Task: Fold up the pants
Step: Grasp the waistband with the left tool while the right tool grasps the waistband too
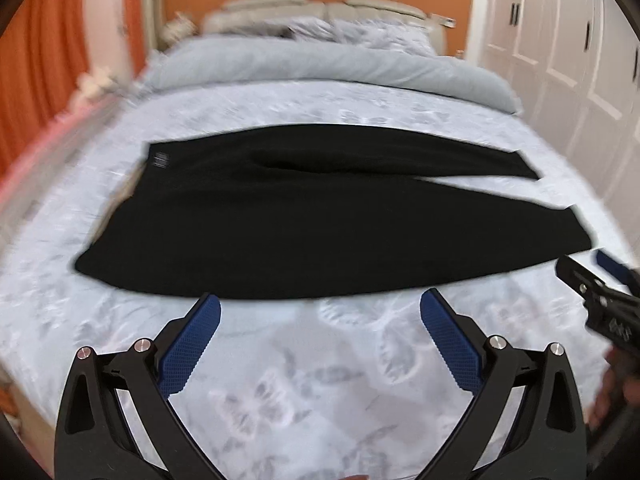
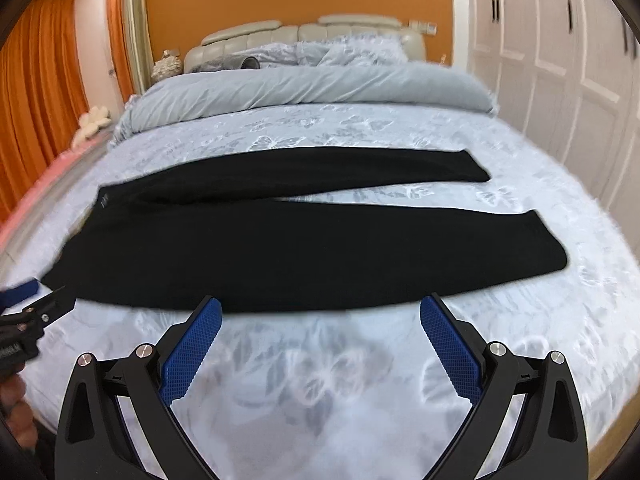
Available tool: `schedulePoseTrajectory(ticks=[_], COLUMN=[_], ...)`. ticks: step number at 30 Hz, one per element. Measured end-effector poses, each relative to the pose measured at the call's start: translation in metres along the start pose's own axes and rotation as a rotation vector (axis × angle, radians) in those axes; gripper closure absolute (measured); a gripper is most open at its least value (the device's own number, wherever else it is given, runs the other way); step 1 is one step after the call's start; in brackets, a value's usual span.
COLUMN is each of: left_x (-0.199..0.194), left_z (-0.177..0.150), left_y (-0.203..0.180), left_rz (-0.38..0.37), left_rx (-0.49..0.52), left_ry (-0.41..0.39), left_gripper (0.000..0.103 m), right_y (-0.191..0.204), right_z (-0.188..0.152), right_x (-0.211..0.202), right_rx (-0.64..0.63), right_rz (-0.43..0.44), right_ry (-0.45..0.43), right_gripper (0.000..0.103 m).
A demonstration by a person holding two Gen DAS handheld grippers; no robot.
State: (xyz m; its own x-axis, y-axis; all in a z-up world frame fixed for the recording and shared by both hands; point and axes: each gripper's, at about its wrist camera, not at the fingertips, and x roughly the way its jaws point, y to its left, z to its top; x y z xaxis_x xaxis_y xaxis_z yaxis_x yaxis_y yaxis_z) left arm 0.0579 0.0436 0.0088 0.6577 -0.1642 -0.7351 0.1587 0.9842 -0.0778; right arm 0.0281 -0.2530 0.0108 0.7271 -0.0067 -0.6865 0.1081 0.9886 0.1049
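two tools hover over the near edge of the bed [image 2: 320,380], and neither holds anything. the left tool [image 1: 320,320] has its blue pads spread wide with only patterned bedspread showing between them; the right tool [image 2: 320,320] stands just as wide and just as empty. the pants [image 2: 280,240], black, lie flat across the bed, side to side, well short of the rolled duvet [image 2: 312,84] at the headboard end. the waistband points toward the left edge of the bed and the two legs run out toward the right edge, splayed in a narrow v with a sliver of bedspread between them. the near leg's long edge lies just beyond both tools' fingertips, apart from them.

no fold shows in the cloth, so this looks like the opening step: the reach before the first grasp. the next move likely calls for bringing one leg over the other, so each tool must come down on the near edge, the left near the waist, the right near the cuff, and pinch only the upper layers without dragging the bedspread.
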Motion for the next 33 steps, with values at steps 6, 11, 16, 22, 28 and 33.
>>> schedulePoseTrajectory(ticks=[6,11,16,22,28,33], left_x=[0.051,0.130,0.205,0.270,0.313,0.318], left_z=[0.087,0.157,0.204,0.213,0.213,0.218], left_y=[0.099,0.183,0.269,0.332,0.336,0.331], left_rz=[0.043,0.246,0.281,0.305,0.319,0.335], left_rx=[-0.114,-0.148,-0.314,-0.507,-0.485,-0.419], left_ry=[0.027,0.060,0.118,0.182,0.221,0.225], left_gripper=[0.005,0.005,0.005,0.005,0.005,0.032], right_y=[-0.096,-0.174,-0.232,-0.260,-0.259,-0.249], right_z=[0.090,0.151,0.192,0.216,0.213,0.210], right_x=[0.067,0.160,0.238,0.301,0.348,0.350], right_rx=[-0.009,0.055,0.159,0.221,0.211,0.194], right_rz=[-0.058,-0.124,-0.169,-0.196,-0.216,-0.200], right_ry=[0.033,0.095,0.128,0.185,0.266,0.215], right_gripper=[0.005,0.005,0.005,0.005,0.005,0.044])
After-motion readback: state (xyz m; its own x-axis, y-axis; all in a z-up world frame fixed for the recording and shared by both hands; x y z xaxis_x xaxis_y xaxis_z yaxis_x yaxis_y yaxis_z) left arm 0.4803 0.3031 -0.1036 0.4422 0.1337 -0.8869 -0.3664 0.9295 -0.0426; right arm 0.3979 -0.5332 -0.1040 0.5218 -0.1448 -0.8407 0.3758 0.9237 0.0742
